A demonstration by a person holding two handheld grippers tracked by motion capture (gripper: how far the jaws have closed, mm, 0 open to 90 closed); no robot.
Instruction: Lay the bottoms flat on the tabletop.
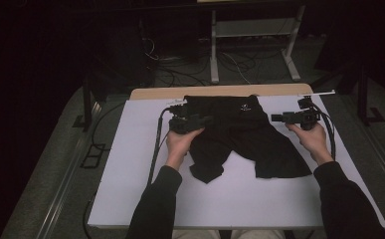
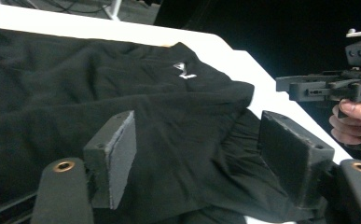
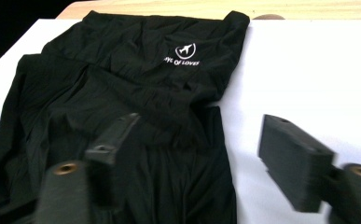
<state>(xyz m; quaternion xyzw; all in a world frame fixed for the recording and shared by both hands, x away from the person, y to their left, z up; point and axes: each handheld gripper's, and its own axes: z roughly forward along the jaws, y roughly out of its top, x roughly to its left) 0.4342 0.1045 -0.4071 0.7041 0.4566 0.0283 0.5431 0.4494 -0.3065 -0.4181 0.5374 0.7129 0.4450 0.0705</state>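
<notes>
Both grippers stand open, gripping nothing. Under our left gripper lies the crumpled black cloth shorts; beneath our right gripper, apparently just their edge.

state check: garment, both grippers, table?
black shorts: lying on the table, rumpled, top part folded down, white logo up, not gripped.
left gripper: jaws open above the cloth, nothing pinched.
right gripper: jaws open, nothing between the pads.
white table: bears the shorts.

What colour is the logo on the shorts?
White, on black shorts; the logo shows best in the right gripper view.
</notes>
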